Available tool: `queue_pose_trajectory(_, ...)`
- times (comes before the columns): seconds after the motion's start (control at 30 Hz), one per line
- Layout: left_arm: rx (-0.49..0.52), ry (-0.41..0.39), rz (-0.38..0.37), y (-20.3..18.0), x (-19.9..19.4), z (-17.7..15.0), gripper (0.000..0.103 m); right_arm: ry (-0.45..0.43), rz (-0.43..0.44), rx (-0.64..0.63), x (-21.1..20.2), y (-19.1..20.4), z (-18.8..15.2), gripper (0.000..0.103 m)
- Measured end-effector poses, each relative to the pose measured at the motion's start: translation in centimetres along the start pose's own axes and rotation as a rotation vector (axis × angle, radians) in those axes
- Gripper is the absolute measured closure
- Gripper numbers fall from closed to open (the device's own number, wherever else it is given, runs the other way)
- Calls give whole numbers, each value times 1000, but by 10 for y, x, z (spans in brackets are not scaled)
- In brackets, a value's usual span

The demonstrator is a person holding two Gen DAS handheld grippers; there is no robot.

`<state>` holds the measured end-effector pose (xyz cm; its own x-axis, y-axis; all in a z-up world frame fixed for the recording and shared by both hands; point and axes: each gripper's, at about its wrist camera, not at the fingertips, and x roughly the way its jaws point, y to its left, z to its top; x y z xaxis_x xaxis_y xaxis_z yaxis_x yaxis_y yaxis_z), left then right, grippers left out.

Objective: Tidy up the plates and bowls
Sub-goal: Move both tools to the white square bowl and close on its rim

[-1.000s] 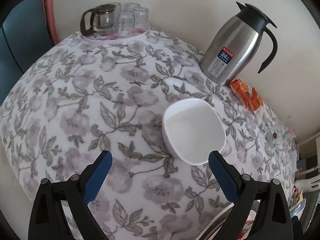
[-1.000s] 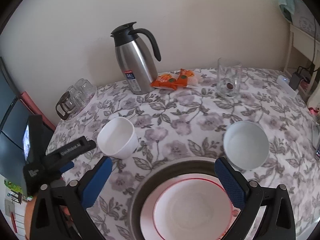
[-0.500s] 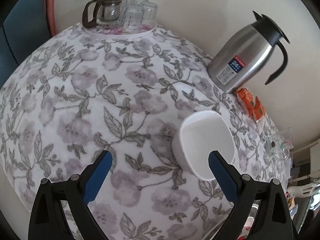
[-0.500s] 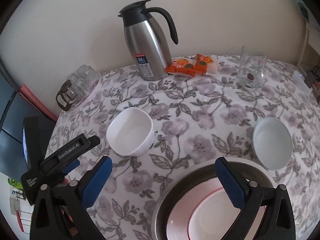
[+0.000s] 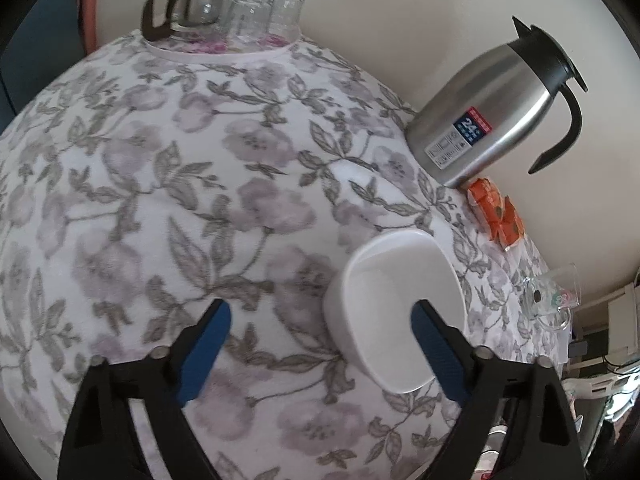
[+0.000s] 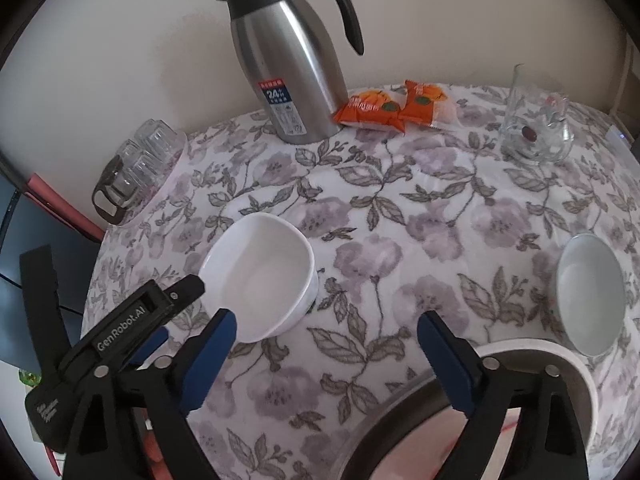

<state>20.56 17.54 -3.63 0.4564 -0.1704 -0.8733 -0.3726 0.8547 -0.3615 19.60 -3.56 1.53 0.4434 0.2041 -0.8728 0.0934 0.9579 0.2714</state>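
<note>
A squarish white bowl [image 5: 394, 304] stands on the flowered tablecloth; it also shows in the right wrist view [image 6: 260, 276]. My left gripper [image 5: 320, 320] is open, its right finger over the bowl's inside and its left finger on the cloth side. In the right wrist view the left gripper [image 6: 160, 312] is at the bowl's left rim. My right gripper [image 6: 326, 340] is open and empty above the cloth, just behind a stack of plates [image 6: 560, 364]. A round white bowl [image 6: 590, 292] sits at the right.
A steel thermos jug [image 6: 288, 68] stands at the back by the wall, with orange snack packets [image 6: 392, 108] beside it. A glass mug [image 6: 532, 128] is at the back right. A glass pot and upturned glasses [image 5: 224, 8] stand on a tray at the back left.
My left gripper has moved forward and right, so its right finger now lies over the squarish bowl. My right gripper has moved forward and left, away from the plates.
</note>
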Motion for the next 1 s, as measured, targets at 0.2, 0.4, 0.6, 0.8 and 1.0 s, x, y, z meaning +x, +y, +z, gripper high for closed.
queue_pose_trajectory(0.2,7,4,-16,-1,11,4,33,28,12,9,27,3,3,31)
queue_pose_trajectory(0.4,3,11,-32,-1,25,8,48,49,25,12,47,7,5,49)
queue_pose_trajectory(0.6,23,-2,-55,-4,34,10,64,56,21,-1,62,13,5,65)
queue_pose_trajectory(0.8,41,-3,-67,-6,37,10,87,60,34,-9,68,14,4,85)
queue_pose_trajectory(1.0,53,0,-61,-5,37,10,91,55,24,-22,67,17,3,85)
